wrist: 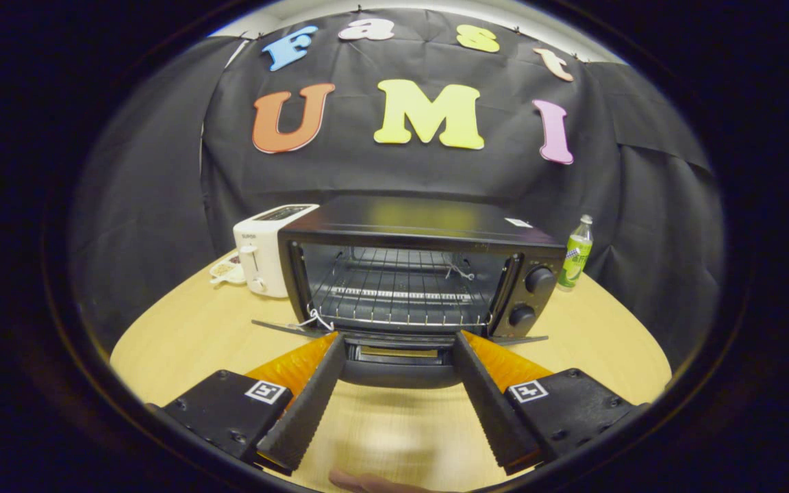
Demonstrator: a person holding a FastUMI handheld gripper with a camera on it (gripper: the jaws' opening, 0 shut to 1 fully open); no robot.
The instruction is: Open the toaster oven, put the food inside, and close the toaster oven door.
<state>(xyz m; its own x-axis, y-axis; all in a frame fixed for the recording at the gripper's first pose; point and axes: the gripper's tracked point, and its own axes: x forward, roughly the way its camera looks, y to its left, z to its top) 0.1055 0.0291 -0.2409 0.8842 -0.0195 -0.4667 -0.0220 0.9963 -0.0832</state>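
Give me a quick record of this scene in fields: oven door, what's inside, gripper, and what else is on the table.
oven door: toaster oven open, door folded down flat toward the gripper
inside: wire rack, no food seen on it
gripper: gripper open, fingers either side of the door handle, not pressing it
left of oven: white toaster, small dish beside it
right of oven: green bottle, upright
surface: wooden table

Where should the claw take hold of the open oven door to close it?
Grip the dark handle along the front edge of the lowered door, coming from the front, under it. The door lies flat and the handle sits between the open claw fingers.
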